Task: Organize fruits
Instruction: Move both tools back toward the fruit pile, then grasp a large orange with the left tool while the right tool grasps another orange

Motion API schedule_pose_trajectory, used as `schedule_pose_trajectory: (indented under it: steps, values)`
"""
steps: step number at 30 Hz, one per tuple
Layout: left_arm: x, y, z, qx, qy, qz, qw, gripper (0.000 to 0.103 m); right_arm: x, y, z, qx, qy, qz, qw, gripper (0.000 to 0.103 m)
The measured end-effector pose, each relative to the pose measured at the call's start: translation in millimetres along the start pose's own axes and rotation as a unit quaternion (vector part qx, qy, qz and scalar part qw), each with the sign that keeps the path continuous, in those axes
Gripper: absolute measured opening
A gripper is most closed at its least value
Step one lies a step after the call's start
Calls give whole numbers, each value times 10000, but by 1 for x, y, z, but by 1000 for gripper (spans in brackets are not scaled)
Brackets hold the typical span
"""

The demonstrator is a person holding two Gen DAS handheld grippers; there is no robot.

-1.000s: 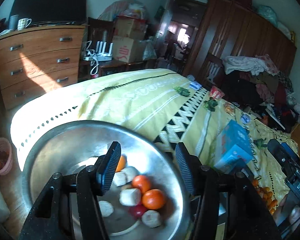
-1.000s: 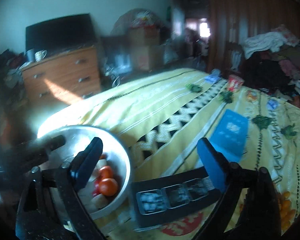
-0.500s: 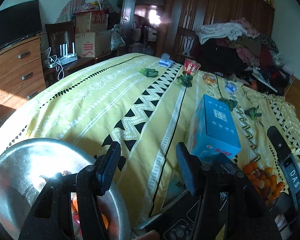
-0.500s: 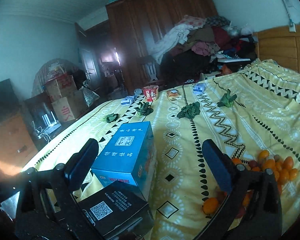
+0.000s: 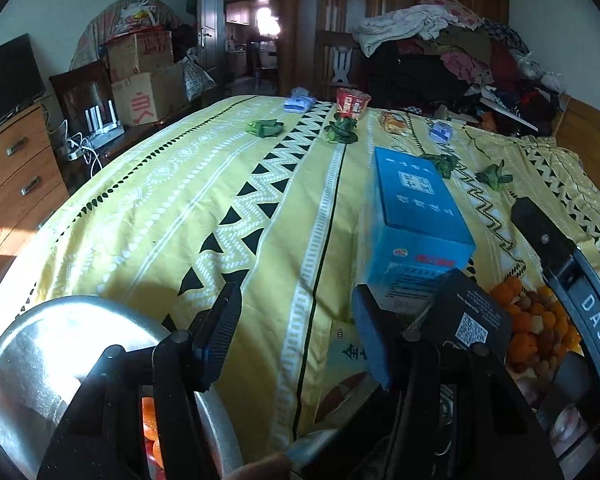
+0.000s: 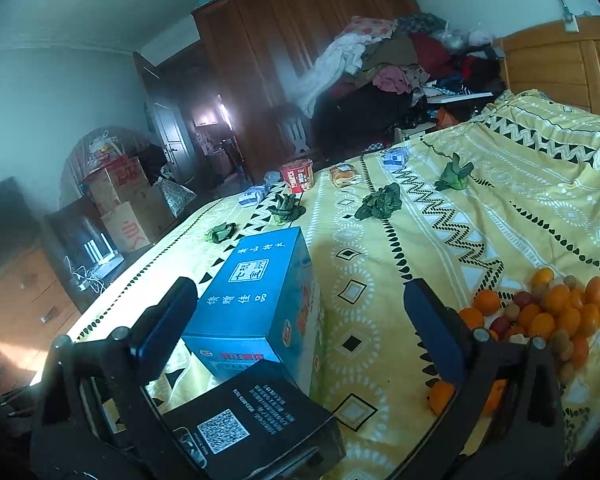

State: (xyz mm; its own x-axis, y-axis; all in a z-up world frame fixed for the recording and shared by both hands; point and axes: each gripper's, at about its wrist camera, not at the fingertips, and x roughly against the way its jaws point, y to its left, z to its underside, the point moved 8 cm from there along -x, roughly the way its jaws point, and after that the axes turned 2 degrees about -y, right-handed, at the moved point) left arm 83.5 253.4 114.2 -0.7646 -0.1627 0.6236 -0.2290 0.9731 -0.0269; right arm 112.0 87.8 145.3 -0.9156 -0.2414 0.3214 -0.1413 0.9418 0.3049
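A pile of small oranges and other fruits (image 6: 548, 312) lies on the yellow bedspread at the right; it also shows in the left wrist view (image 5: 532, 328). A metal bowl (image 5: 40, 364) with a few fruits in it sits at the lower left, under my left gripper. My left gripper (image 5: 296, 332) is open and empty above the bedspread beside the bowl. My right gripper (image 6: 300, 324) is open and empty, over the blue box and left of the fruit pile.
A blue box (image 6: 260, 300) and a black box (image 6: 252, 420) lie between the bowl and the fruit pile. Green leafy vegetables (image 6: 380, 202), a red noodle cup (image 6: 298, 174) and small packets lie farther up the bed. A wooden dresser (image 5: 12, 184) stands at left.
Both grippers have swung right, away from the bowl toward the boxes and the fruit pile. Both stay open and empty.
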Motion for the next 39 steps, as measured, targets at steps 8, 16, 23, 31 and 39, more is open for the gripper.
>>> schedule_pose_trajectory:
  steps: [8, 16, 23, 31, 39]
  values:
    - [10, -34, 21, -350, 53, 108, 9993, 59, 0, -1, 8, -167, 173, -43, 9997, 103]
    - [28, 3, 17, 289, -43, -53, 9996, 59, 24, 14, 27, -257, 536, -243, 9979, 103]
    - [54, 25, 9, 653, -415, -416, 9961, 58, 41, 4, 13, -63, 293, -374, 9989, 103]
    - [121, -81, -15, 4, -1044, 711, 9920, 59, 80, -124, -1, 678, 518, 0, 9964, 103]
    - [72, -212, 45, -435, 26, 1917, 9805, 59, 76, -314, 47, 572, 2047, 986, 9722, 69]
